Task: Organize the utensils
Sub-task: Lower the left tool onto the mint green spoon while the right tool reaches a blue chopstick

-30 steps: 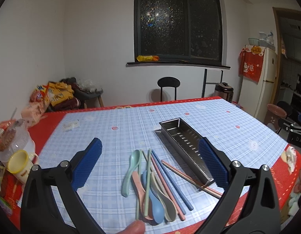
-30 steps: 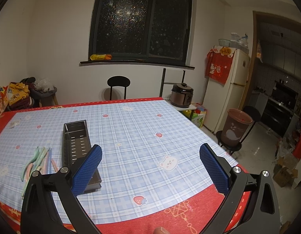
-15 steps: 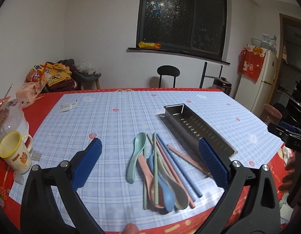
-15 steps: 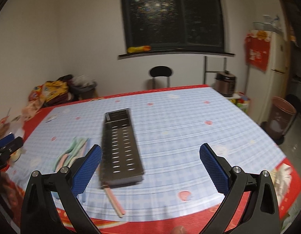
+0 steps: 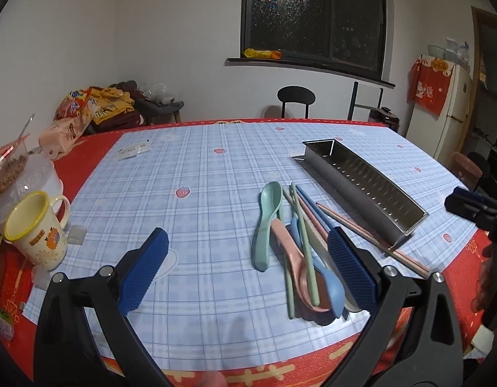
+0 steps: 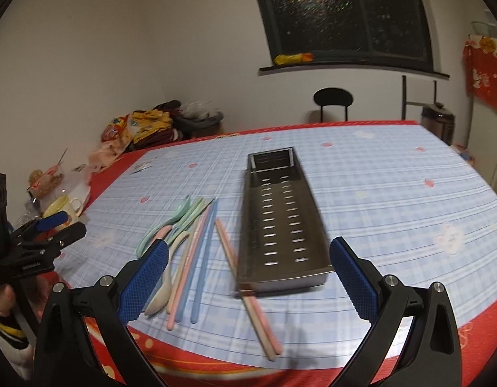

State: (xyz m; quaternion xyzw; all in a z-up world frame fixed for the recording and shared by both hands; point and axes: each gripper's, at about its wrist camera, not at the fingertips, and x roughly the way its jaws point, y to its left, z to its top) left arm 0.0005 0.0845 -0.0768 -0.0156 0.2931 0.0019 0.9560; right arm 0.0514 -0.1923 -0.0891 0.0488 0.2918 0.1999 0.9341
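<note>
Right wrist view: both grippers, fingers apart and empty, hover over the bench; first pick from the spoon-and-chopstick pile point(image 6: 184, 242) for the steel tray point(image 6: 280, 219) looks next.

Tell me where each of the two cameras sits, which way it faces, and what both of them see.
Left wrist: on the open left gripper, facing across the table at the spoons and chopsticks; the right gripper shows at right.
Right wrist: on the open right gripper, facing the empty metal tray; the left gripper and a sleeve show at left.
Shared: tray, utensils, mug, window.
</note>
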